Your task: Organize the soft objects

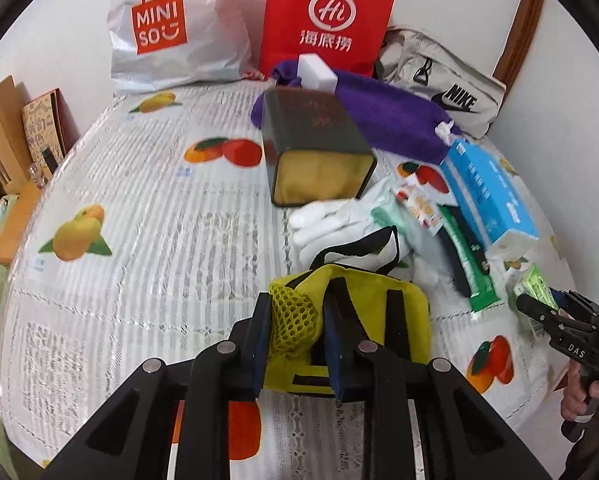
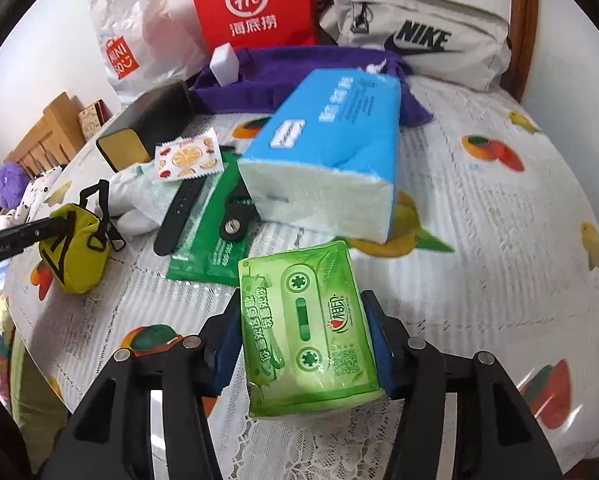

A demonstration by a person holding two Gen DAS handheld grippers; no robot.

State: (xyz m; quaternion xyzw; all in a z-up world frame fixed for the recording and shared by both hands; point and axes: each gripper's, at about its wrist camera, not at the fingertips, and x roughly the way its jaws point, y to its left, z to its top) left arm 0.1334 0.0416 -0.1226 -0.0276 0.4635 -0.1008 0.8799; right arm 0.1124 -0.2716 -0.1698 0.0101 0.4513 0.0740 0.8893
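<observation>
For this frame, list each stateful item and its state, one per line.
left gripper: shut on yellow pouch
yellow pouch: gripped by its mesh side
right gripper: shut on green tissue pack
green tissue pack: sealed, held
blue tissue pack: lying flat
dark tin: on its side

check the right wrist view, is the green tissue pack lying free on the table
No, the green tissue pack sits clamped between the right gripper jaws.

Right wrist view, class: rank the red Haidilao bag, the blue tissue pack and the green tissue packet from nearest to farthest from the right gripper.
1. Green tissue packet: clamped between the fingers of the right gripper.
2. Blue tissue pack: just beyond, mid-table, its far end propped up on the purple towel.
3. Red Haidilao bag: upright against the far wall, left of centre.
</observation>
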